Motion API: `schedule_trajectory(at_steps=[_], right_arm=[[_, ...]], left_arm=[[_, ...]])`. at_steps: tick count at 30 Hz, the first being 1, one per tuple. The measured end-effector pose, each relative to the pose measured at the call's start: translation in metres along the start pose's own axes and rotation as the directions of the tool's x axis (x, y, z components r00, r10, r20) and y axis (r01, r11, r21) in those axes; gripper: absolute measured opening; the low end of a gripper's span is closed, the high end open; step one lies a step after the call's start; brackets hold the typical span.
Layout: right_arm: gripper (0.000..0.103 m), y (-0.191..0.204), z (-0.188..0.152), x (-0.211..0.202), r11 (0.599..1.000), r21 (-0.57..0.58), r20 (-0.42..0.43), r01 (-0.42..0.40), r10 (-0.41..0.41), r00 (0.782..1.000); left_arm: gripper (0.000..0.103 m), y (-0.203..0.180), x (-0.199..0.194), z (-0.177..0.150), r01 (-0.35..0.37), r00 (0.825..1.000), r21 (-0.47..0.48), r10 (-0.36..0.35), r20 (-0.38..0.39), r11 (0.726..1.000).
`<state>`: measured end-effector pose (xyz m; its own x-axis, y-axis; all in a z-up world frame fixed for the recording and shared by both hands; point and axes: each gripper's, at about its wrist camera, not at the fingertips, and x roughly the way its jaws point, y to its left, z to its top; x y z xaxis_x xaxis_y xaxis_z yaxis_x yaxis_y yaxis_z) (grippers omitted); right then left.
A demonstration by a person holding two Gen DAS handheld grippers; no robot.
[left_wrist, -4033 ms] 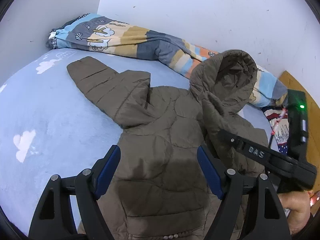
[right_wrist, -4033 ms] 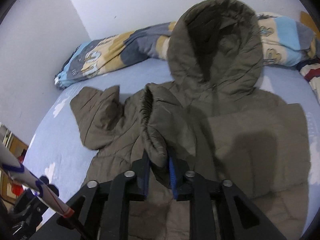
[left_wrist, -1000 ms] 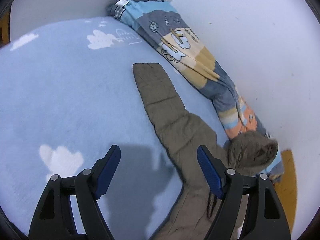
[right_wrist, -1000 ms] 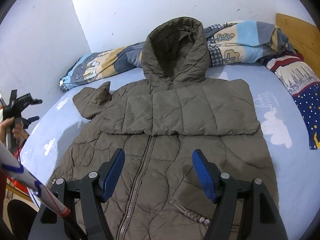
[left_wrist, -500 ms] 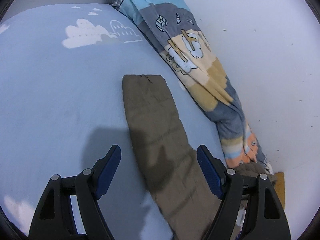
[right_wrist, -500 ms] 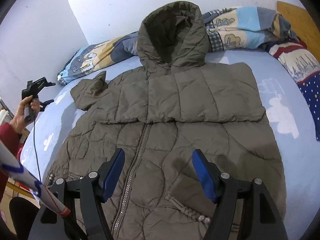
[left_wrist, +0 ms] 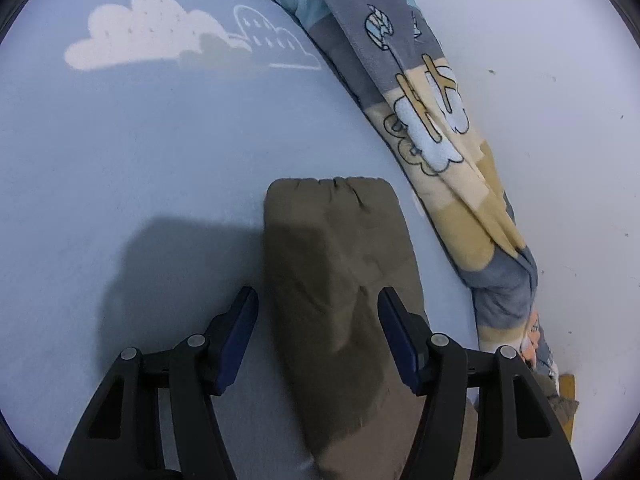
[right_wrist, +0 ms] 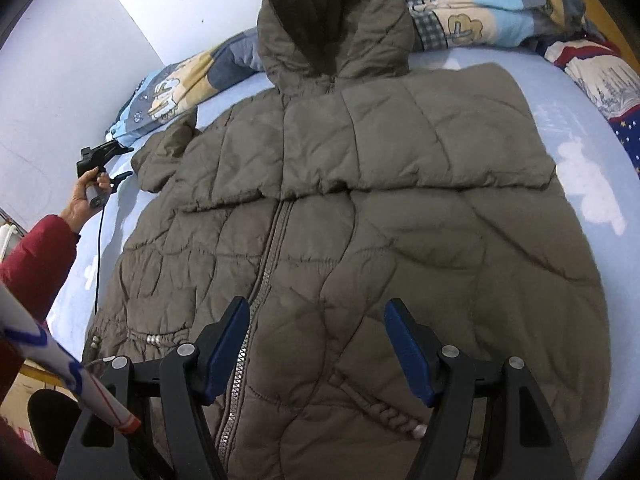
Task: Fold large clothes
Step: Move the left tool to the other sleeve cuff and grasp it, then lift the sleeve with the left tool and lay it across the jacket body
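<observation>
An olive hooded puffer jacket point(right_wrist: 360, 208) lies front up on the light blue bed, zip closed, its right sleeve folded across the chest. Its other sleeve point(left_wrist: 340, 280) stretches out flat toward the wall, cuff at the far end. My left gripper point(left_wrist: 318, 328) is open and straddles this sleeve just above it; it also shows in the right wrist view point(right_wrist: 102, 160), held in a hand at the bed's left side. My right gripper point(right_wrist: 318, 344) is open and empty above the jacket's lower front, near the zip.
A rolled patterned blanket point(left_wrist: 436, 128) lies along the wall, also behind the hood point(right_wrist: 480, 8). The bed sheet point(left_wrist: 140, 140) has white cloud prints. A starry quilt point(right_wrist: 600, 80) sits at the right. White walls close in behind.
My left gripper has moved in low over the outstretched sleeve, which now lies between its open fingers. My right gripper has come closer over the jacket's lower front.
</observation>
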<state>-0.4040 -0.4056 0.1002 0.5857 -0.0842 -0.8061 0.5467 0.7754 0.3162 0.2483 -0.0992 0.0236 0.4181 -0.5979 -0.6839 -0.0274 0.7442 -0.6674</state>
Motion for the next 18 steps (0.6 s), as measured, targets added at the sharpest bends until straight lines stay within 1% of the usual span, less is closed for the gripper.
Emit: schedule_trajectory(at_steps=[3,4,5,6,9,12,14,18], right_arm=[[0.075,0.001,-0.001,0.005,1.000,-0.021,-0.007,0.022,-0.022,1.000],[0.075,0.000,-0.002,0.006,0.999,-0.018,-0.011,0.027,-0.028,1.000],[0.075,-0.002,-0.002,0.007,1.000,-0.010,-0.015,0.026,-0.026,1.000],[0.075,-0.003,-0.002,0.008,1.000,-0.003,-0.019,0.023,-0.024,1.000],[0.075,-0.007,-0.001,0.009,0.999,0.020,-0.019,0.027,-0.027,0.999],[0.075,-0.007,0.002,0.002,0.999,0.036,0.008,0.029,-0.029,1.000],[0.075,-0.006,0.004,-0.004,0.999,0.034,0.028,0.026,-0.027,0.999],[0.075,-0.005,0.008,-0.017,0.999,0.037,0.069,0.031,-0.034,0.997]], left_arm=[[0.061,-0.006,0.012,0.003,0.006,0.999,0.010,-0.006,0.038,1.000],[0.059,-0.010,0.014,0.001,-0.013,0.998,0.019,0.011,0.061,1.000],[0.028,-0.013,0.014,-0.001,-0.043,0.995,0.033,0.040,0.087,0.999],[0.013,-0.015,0.015,-0.004,-0.056,0.994,0.047,0.051,0.095,0.997],[0.013,-0.019,0.007,-0.011,-0.082,0.988,0.049,0.075,0.132,0.995],[0.012,-0.024,-0.015,-0.015,-0.063,0.987,0.055,0.054,0.151,0.996],[0.013,-0.030,-0.040,-0.018,-0.040,0.984,0.071,0.027,0.178,0.997],[0.012,-0.049,-0.095,-0.025,-0.045,0.969,0.112,0.016,0.248,0.993]])
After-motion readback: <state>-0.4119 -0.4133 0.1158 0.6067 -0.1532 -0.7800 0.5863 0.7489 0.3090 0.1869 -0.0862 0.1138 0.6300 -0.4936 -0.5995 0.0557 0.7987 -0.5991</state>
